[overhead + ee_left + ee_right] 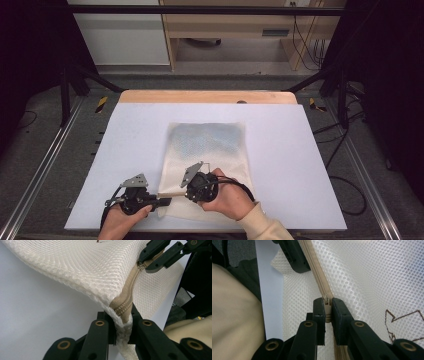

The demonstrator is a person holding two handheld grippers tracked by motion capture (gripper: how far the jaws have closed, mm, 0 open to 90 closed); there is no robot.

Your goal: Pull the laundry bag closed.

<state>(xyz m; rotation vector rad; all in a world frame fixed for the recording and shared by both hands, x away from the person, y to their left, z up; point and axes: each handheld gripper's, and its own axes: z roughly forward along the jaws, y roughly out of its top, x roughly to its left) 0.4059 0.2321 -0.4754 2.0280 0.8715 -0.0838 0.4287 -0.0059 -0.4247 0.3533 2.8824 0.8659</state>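
Right gripper (pixel 328 303) clenched on the zipper pull (pixel 326 303), left gripper (pixel 122 320) pinching the zipper end (pixel 123 306) of the mesh bag (pixel 207 150) lying on the white table (pixel 300 165): a skewed tug could slip the small pull free or jam mesh into the teeth.

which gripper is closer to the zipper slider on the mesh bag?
Right. The right gripper is shut on the zipper slider; the left gripper pinches the mesh bag at the zipper's end, farther along the tape.

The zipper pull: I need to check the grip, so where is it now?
The zipper pull sits pinched between the right gripper jaws, on the tan zipper at the mesh bag's near edge.
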